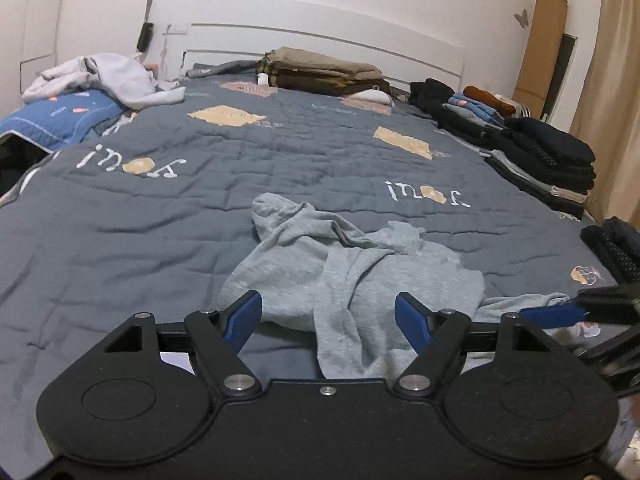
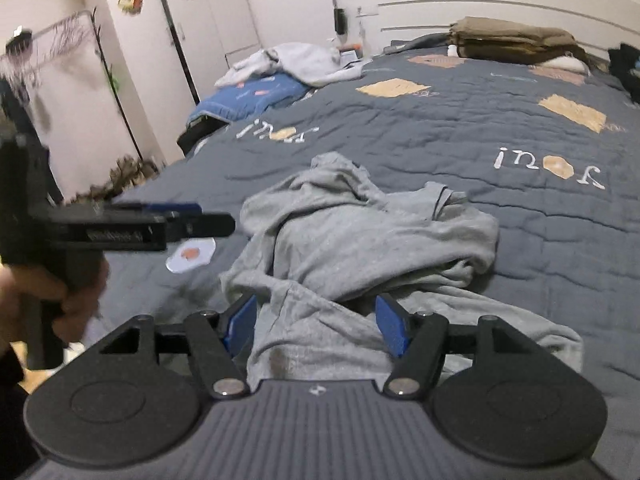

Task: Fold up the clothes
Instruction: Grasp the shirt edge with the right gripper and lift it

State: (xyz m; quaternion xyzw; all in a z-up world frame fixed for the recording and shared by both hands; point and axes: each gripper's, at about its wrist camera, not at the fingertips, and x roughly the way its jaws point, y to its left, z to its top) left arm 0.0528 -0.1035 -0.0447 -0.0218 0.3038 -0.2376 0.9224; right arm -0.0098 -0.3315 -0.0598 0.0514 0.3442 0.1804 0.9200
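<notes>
The grey garment (image 1: 352, 264) is a soft, matt, heathered knit cloth, crumpled on a bed (image 1: 160, 216) whose dark grey-blue cover is quilted cloth, puckered along its stitching, with flat tan patches and white lettering. The left gripper (image 1: 328, 316) has a matt black, faintly grainy plastic body with shiny round metal pivots, and its fingers (image 1: 244, 318) carry blue pads with a fine ribbed texture. The right gripper (image 2: 316, 322) has a ridged matt grey plastic centre.
</notes>
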